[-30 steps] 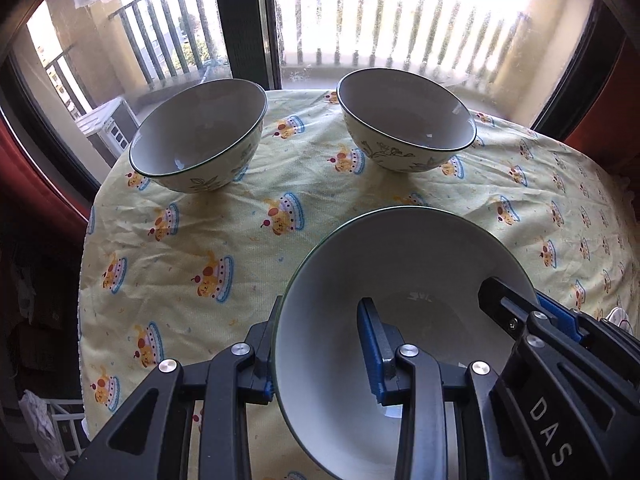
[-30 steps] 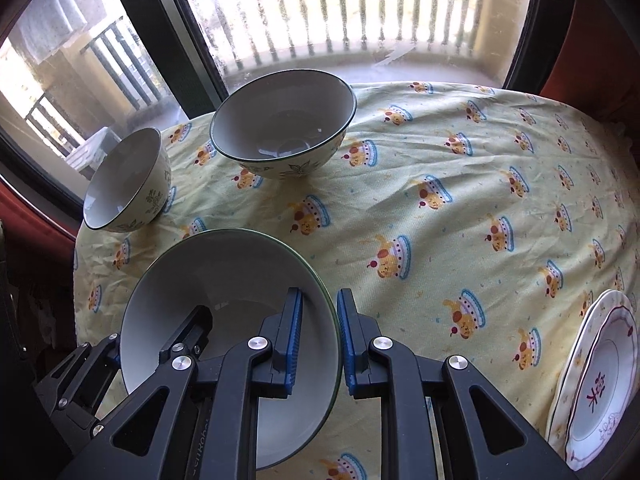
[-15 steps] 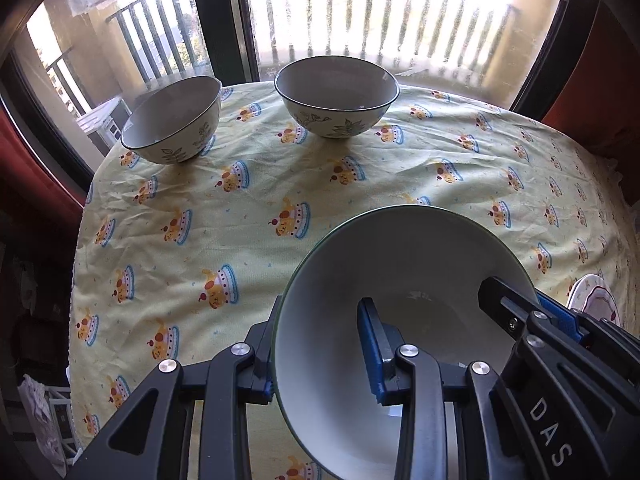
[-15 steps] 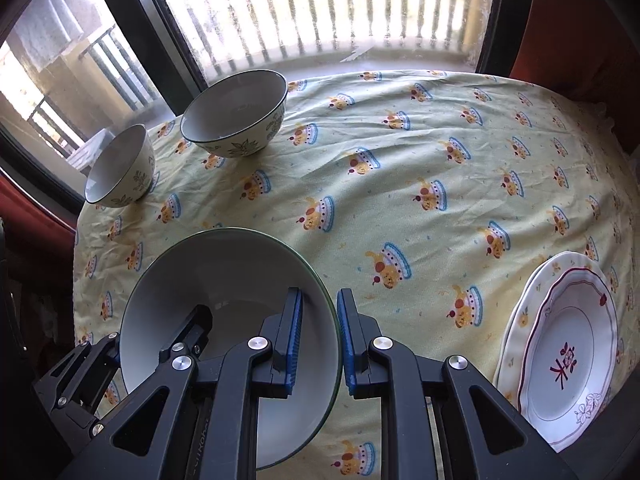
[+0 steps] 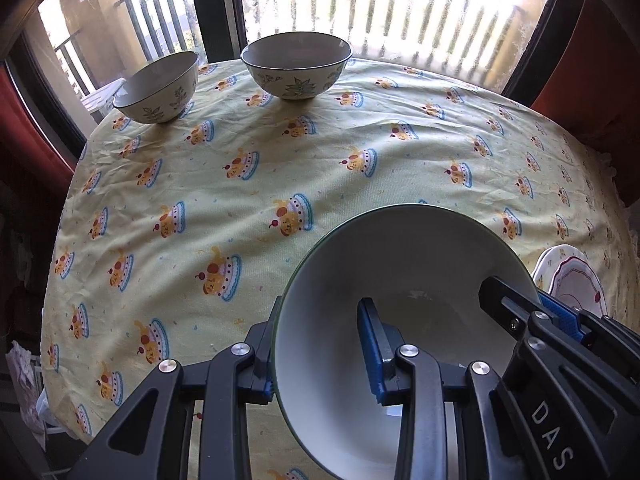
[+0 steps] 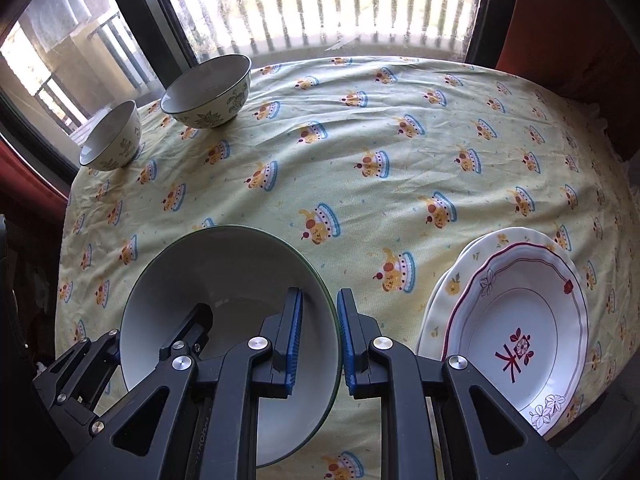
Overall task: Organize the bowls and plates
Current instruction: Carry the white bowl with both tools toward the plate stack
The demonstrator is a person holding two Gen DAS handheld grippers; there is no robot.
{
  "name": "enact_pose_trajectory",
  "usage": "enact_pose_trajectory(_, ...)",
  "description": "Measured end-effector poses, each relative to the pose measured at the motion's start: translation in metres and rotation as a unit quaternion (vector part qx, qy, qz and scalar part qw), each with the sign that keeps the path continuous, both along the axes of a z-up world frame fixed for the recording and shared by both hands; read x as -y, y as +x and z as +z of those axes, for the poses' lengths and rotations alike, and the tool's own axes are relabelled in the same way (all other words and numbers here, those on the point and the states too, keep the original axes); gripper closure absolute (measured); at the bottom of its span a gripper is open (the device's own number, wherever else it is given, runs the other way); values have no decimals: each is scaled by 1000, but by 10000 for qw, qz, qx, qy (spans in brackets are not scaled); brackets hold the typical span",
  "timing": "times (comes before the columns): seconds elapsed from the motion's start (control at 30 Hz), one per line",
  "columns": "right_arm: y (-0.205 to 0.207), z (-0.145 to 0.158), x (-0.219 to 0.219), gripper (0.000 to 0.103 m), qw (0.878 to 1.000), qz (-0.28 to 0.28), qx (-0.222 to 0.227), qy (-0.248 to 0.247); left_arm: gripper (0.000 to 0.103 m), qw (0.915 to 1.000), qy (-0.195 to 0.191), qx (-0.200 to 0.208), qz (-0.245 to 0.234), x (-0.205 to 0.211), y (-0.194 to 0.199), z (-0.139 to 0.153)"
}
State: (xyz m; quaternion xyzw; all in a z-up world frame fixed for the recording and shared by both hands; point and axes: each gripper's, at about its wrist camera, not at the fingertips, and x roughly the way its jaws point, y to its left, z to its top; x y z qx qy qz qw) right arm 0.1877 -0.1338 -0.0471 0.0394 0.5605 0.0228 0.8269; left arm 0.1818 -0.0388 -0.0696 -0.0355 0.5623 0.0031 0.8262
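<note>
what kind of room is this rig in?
Probably a home dining spot by a balcony: a round table under a cake-print tablecloth, patterned bowls and stacked plates on it, and a window onto balcony railings right behind.

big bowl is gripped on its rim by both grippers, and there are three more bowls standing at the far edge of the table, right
Not quite: the big bowl is held by the left gripper and right gripper, but the right wrist view shows two far bowls, not three.

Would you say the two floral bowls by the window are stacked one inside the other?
No, the smaller floral bowl and the larger one stand side by side on the tablecloth, apart.
</note>
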Motion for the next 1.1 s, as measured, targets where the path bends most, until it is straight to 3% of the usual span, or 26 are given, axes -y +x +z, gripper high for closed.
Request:
enact_pose_trajectory(0.37,-14,-25,19,82,9988,334,-334,142,70,9988,23,-345,346,11,-20,-27)
enact_pose_trajectory(0.6,-22,-30,19,82,9968,748,-263,39,68,9983,184,-213,508,16,-31,-28)
enact_pose_trajectory(0.63,-21,-30,19,82,9965,794,-252,48,65,9978,198,-238,586,16,-32,-28)
enact_pose_trajectory(0.73,-20,-31,17,82,9951,959,-246,-26,47,9958,359,-272,798,17,-35,-29)
enact_pose_trajectory(0.87,-19,-31,14,81,9912,1302,-198,-134,38,9951,371,-189,900,18,-41,-25)
enact_pose_trajectory(0.97,-20,-27,13,61,9891,1450,-124,-208,35,9938,388,-117,1033,14,-44,-18)
enact_pose_trajectory(1.1,-17,-19,17,44,9892,1465,8,-81,26,9913,448,-52,1239,3,-45,-6)
